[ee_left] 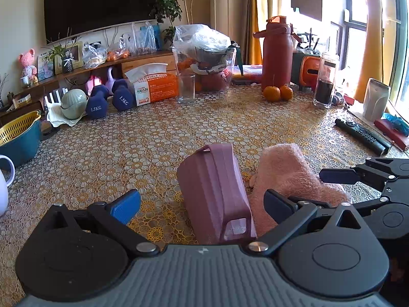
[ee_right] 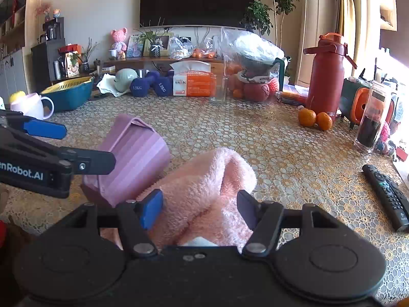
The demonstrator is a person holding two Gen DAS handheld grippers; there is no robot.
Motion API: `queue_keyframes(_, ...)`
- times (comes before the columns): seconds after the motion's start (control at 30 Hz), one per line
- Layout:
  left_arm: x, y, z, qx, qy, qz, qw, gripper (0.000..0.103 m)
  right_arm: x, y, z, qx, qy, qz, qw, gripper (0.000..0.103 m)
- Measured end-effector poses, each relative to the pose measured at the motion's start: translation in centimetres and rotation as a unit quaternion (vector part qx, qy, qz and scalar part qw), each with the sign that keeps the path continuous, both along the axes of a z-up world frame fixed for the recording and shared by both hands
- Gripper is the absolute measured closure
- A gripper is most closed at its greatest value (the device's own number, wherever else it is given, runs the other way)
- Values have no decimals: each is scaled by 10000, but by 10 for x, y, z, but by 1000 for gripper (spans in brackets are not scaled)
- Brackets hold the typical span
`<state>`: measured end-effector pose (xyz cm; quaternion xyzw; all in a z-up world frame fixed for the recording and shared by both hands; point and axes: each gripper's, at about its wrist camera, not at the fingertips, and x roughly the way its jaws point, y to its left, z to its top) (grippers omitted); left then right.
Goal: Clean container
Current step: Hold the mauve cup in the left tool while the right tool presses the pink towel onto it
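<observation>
A mauve ribbed container [ee_left: 214,194] lies on its side on the patterned tablecloth [ee_left: 153,140], its strap handle pointing away. My left gripper [ee_left: 202,202] stands open around it, with both blue pads clear of its walls. In the right wrist view the container [ee_right: 138,158] is at the left, with the left gripper [ee_right: 88,147] around it. A fluffy pink towel [ee_right: 204,186] is bunched up just right of the container. My right gripper [ee_right: 200,208] is shut on the towel, which fills the gap between the pads. The left wrist view shows the towel [ee_left: 286,174] and one pad [ee_left: 337,175] of the right gripper.
A black remote [ee_right: 386,194] lies at the right. Two oranges [ee_right: 314,119], a red flask [ee_right: 327,76] and a tall glass jar [ee_right: 373,117] stand behind it. At the back are a tissue box [ee_left: 156,87], dumbbells [ee_left: 110,99] and a glass vase [ee_left: 186,87]. At the left are a white mug [ee_right: 33,106] and a teal basin [ee_right: 69,92].
</observation>
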<state>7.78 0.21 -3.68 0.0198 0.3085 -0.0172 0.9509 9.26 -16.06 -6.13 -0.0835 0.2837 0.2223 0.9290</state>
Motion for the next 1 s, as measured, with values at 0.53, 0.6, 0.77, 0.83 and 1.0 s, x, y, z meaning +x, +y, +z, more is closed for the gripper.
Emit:
queue_keyframes(0.53,11,-3,-24,-6,355,-270,9990,0,26,4,-10,-693,62,413,9967,67)
queue_keyframes(0.6,11,-5,-25,-24,351,-326,9988,0,25,3,-6,-741,-30,531,9958,77)
queue_keyframes(0.77,11,-5,-24,-37,294,-353,9989,1,25,-6,17,-252,-189,698,9971,82)
queue_keyframes(0.83,12,-3,-22,-152,288,-367,9988,1,23,-9,31,77,-230,957,9951,82)
queue_keyframes(1.0,14,0,-20,-375,350,-472,9976,18,31,2,46,472,25,1613,9858,82)
